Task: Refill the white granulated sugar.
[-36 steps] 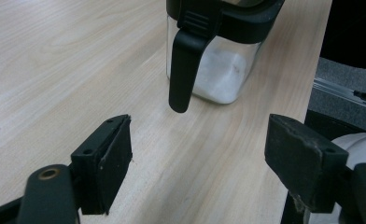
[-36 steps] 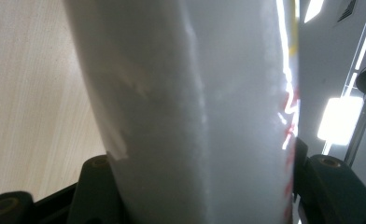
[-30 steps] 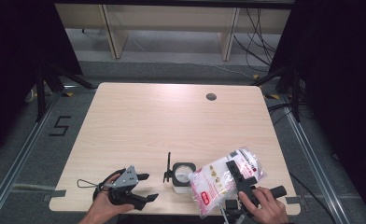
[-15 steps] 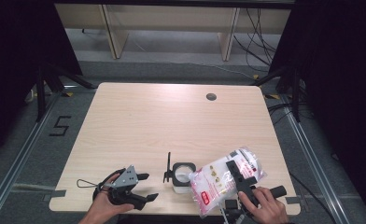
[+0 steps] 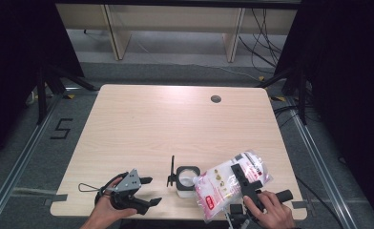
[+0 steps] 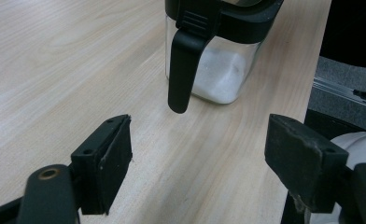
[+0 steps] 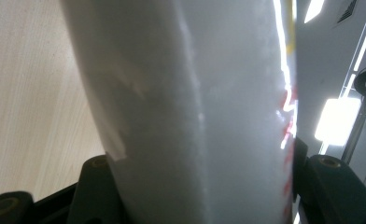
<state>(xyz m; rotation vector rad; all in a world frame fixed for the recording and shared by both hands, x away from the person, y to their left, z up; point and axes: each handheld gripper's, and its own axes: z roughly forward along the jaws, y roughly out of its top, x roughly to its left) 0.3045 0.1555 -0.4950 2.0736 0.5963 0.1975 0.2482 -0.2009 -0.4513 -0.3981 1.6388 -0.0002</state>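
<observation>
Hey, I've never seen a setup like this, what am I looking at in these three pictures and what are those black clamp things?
A person sits at a wooden table with a hand-held gripper in each hand, each with two black jaws. The high view looks down from above; the other two come from cameras riding on the grippers. The left gripper is open and holds nothing; its own view faces a small clear jar with a black lid and handle and some white powder inside. The right gripper is closed on a plastic bag of white powder, tilted with its lower end at the jar's top.

White-red bag (image 5: 225, 183); clear jar (image 5: 185, 181), black lid; pale wood table (image 5: 175, 124).
</observation>
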